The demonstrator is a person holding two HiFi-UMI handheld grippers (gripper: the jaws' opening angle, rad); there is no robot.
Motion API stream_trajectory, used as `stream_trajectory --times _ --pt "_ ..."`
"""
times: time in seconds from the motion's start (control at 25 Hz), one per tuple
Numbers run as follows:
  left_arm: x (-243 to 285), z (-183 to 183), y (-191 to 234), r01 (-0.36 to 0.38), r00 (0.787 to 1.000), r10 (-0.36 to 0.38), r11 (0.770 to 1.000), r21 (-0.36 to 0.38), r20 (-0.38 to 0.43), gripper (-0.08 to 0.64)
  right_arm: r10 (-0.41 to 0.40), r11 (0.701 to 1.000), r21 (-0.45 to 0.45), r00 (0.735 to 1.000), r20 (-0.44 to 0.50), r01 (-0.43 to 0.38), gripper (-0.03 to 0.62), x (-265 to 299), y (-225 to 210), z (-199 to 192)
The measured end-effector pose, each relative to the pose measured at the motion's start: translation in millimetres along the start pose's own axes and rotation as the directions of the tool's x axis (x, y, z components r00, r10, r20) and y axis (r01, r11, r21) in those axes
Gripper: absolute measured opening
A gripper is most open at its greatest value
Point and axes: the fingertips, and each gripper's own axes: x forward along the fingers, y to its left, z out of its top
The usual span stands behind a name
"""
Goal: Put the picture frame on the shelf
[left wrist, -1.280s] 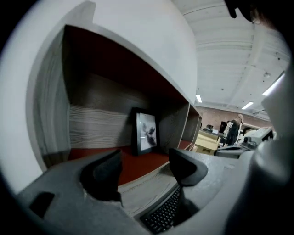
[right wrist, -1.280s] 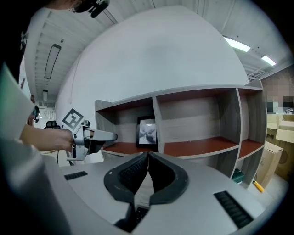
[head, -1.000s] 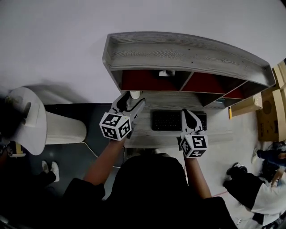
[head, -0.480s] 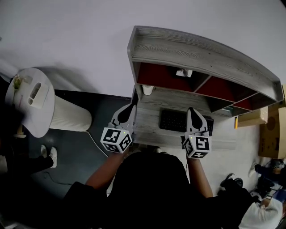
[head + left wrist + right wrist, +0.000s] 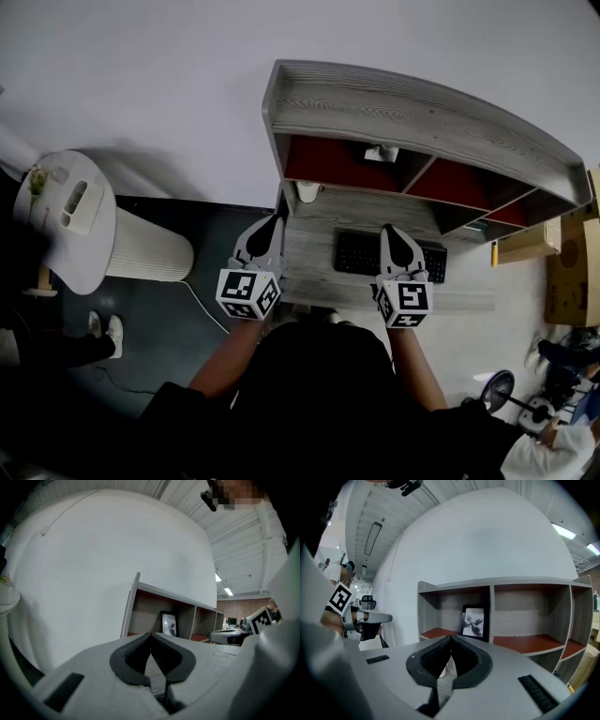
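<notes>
While the picture frame (image 5: 474, 620) stands shelved at twelve o'clock, left claw (image 5: 150, 635) and right claw (image 5: 450, 638) clench nothing. Placing seems done; retreat next.

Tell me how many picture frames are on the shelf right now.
1. The picture frame stands upright in the left compartment of the shelf, beside the divider. The rightmost compartment is partly out of view, so another could hide there.

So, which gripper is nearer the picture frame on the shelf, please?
Right. The right gripper sits nearly straight before the picture frame; the left gripper is farther left.
</notes>
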Motion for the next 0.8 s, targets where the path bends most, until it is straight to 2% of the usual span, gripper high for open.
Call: stream_trajectory --times 0.16,0.4,0.8 --pt "7 -2 -4 0.007 1.000 -0.007 1.000 -0.007 0.007 0.017 -0.010 0.999 -0.032 1.000 0.003 0.010 0.012 -3 0 3" --pt "11 -2 -11 0.016 1.000 -0.015 0.997 0.082 -0.004 0.017 -0.014 0.999 -0.030 1.000 0.005 0.014 0.012 -2 -6 6" --pt "18 -6 -3 0.005 1.000 -0.005 0.997 0.083 -0.007 0.017 -0.017 1.000 -0.008 1.000 -0.011 0.017 0.012 -1 -10 0"
